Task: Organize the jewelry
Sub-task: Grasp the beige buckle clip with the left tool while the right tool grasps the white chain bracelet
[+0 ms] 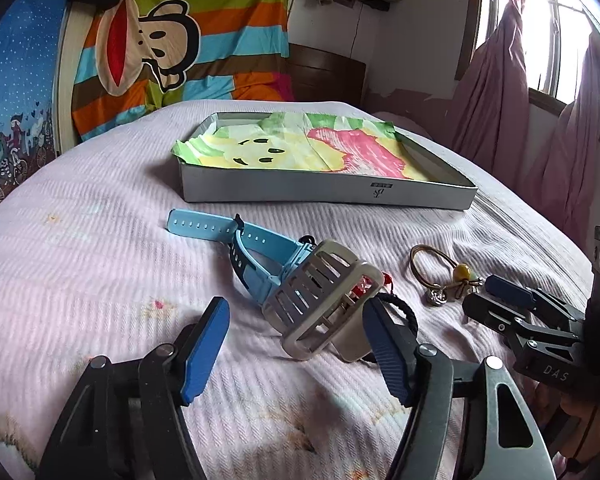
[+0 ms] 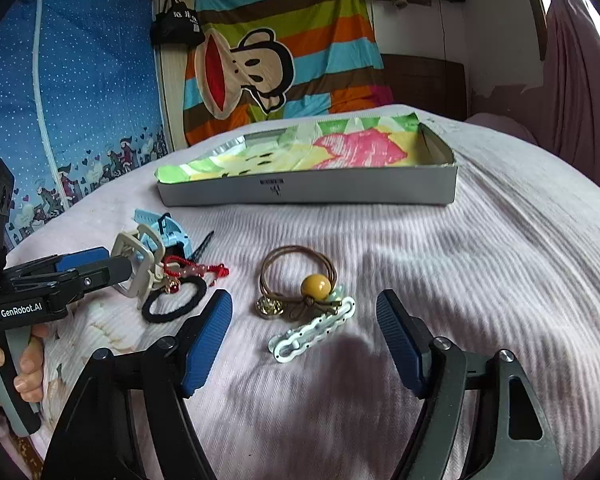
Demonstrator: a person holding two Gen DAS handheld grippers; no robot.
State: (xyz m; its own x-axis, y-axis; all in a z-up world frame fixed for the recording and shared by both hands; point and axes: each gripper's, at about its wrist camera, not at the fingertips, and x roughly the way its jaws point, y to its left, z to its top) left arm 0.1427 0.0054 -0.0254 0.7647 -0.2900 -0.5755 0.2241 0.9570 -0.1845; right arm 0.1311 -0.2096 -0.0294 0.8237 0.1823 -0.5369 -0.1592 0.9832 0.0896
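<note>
Left edge of the pile: blue watch (image 1: 256,252), strap trailing across the bed (image 1: 100,264), its case tucked behind the beige claw clip (image 1: 324,300). Left gripper (image 1: 296,344) stands open, fingers wide apart, right pad touching or just beside the clip's near end; nothing held.

Under and beside the clip: red cord charm (image 2: 198,270) and black hair tie (image 2: 174,300), all heaped together (hard to say what overlaps what).

Centre: brown hair tie with a yellow bead (image 2: 300,280), resting against a white chain-link clip (image 2: 312,334). Right gripper (image 2: 304,344) open, both fingers wide, straddling the white clip without touching it.

Beyond, well apart from the pile: the grey box (image 2: 308,194) lined with coloured paper, nothing in it yet.

Risks, as I judge them: closing on the claw clip could snag the red cord or the black tie and drag them along, dropping them short of the box. On the right, pinching the white clip may catch the brown tie's knot. Soft bedding gives under pressure, so thin pieces may slip the pads.
</note>
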